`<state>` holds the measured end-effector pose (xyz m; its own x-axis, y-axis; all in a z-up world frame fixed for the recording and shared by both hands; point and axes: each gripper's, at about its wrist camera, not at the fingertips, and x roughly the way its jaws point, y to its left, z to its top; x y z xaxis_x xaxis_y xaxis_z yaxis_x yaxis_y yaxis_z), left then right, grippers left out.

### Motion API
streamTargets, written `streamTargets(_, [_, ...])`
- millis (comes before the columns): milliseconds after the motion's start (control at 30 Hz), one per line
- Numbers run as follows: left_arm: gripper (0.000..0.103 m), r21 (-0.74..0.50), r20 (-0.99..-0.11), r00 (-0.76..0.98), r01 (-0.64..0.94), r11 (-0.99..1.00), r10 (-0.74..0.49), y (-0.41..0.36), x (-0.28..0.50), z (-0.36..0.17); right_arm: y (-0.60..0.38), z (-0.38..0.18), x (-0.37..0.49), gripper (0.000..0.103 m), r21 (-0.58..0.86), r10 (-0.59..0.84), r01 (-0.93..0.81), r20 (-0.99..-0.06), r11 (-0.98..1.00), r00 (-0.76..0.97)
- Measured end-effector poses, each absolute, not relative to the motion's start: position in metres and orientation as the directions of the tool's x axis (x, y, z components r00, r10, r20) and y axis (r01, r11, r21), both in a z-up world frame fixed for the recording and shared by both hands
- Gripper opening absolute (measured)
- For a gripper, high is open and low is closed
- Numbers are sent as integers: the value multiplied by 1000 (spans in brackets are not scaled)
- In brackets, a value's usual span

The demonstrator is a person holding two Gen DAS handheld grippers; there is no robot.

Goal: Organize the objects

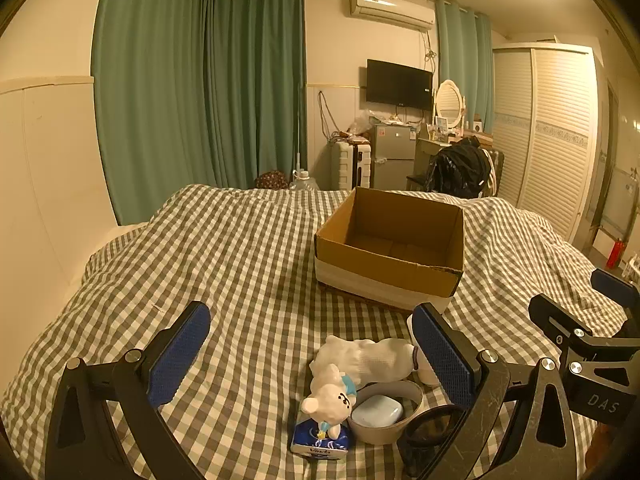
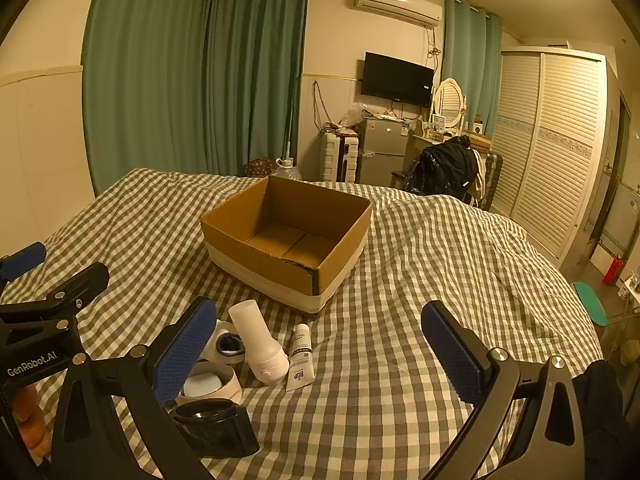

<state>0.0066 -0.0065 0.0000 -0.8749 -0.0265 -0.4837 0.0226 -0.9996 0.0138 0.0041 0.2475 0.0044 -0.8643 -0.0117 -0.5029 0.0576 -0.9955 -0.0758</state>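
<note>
Left wrist view shows both grippers, left gripper (image 1: 310, 354) and right gripper (image 2: 318, 346), fingers spread wide and empty, poised over the clutter since the cardboard box (image 1: 390, 246) awaits filling.

Right gripper (image 2: 320, 344) jaws wide open, nothing btwn them, hovering over the checked bedspread (image 2: 420, 264). Cardboard box (image 2: 288, 236) sits ahead, looks empty. Near the left finger: white bottle (image 2: 258, 340) lying down, tube (image 2: 301, 356) just beside it, tape roll (image 2: 218, 386) w/ maybe an earbud case inside, black round thing (image 2: 216, 424).
</note>
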Motion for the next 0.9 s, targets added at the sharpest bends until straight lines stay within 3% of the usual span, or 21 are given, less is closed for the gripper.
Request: streamTargets(900, [103,39,-475,-879,25,-999,-41,-3,9,0,250,2,10,103,-68,-26,69,-499,-995,-866])
